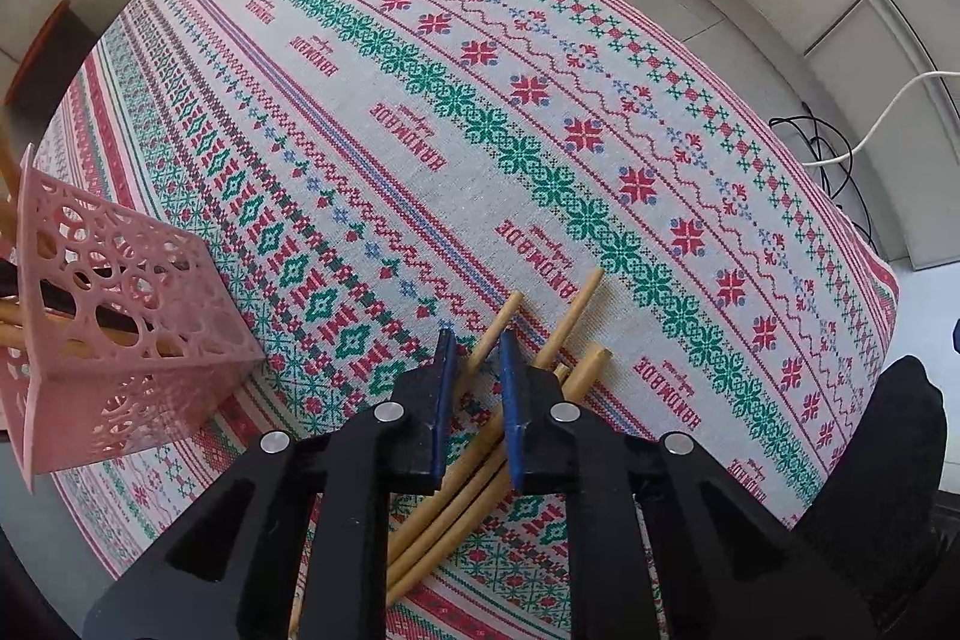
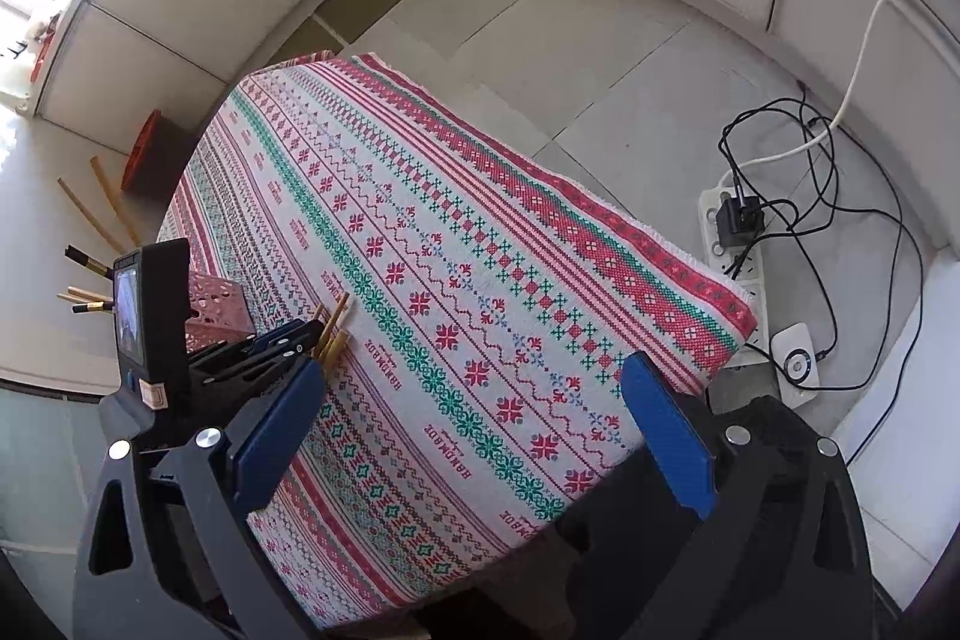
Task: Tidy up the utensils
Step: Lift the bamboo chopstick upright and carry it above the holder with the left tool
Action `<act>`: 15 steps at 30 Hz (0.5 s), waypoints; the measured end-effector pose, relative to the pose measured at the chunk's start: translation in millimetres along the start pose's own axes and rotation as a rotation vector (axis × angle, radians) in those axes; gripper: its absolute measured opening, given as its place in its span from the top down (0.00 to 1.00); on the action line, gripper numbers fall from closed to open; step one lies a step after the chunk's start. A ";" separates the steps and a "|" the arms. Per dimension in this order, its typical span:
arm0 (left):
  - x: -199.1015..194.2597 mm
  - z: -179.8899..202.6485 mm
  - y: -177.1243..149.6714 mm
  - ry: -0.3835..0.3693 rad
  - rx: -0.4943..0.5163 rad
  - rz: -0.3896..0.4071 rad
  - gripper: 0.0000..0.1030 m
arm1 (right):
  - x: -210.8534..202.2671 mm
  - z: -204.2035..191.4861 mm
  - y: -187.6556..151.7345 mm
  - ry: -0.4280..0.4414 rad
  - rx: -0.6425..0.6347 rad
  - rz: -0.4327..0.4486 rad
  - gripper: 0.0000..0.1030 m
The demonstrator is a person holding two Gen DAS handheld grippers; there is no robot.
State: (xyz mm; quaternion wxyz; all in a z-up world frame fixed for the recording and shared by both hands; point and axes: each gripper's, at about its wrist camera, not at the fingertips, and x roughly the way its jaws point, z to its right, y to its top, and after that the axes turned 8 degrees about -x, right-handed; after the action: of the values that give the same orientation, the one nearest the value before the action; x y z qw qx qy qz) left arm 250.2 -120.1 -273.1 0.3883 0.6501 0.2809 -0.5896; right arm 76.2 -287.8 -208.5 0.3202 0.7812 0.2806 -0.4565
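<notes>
We see tan wooden sticks [image 1: 480, 454] lying bunched on the surface, more standing in a pink perforated basket [image 1: 138, 316].

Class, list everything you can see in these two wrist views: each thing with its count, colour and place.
Tablecloth: one, red-green patterned, covering the table.
Wooden sticks: about four, tan, on the cloth under the left gripper.
Basket: one, pink, left side of the cloth, holding more utensils.
Power strip: one, white, floor, right.
Cables: black and white, floor.
Left gripper: black, blue pads, around one stick.
Right gripper: open, above the cloth.
</notes>
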 end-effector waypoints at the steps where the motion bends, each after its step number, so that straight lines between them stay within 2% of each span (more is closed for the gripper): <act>1: -4.0 4.2 -6.1 0.001 0.006 0.015 0.90 | 4.5 -1.3 0.7 0.000 0.004 -0.006 0.07; 5: -22.0 7.3 -21.5 0.021 0.013 0.083 0.95 | 25.5 -12.8 7.5 0.017 0.019 -0.028 0.07; 8: -53.8 3.6 -33.1 0.013 0.010 0.164 0.96 | 44.5 -30.6 14.6 0.028 0.001 -0.049 0.07; 15: -139.9 -18.5 -81.5 -0.001 -0.019 0.339 0.96 | 94.6 -84.0 28.7 -0.038 -0.121 -0.113 0.07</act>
State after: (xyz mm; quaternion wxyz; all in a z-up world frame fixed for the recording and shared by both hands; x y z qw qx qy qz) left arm 172.7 -47.6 -149.4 0.4883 0.6842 0.1725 -0.5134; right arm 182.3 -228.8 -254.3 0.3458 0.7347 0.3450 -0.4708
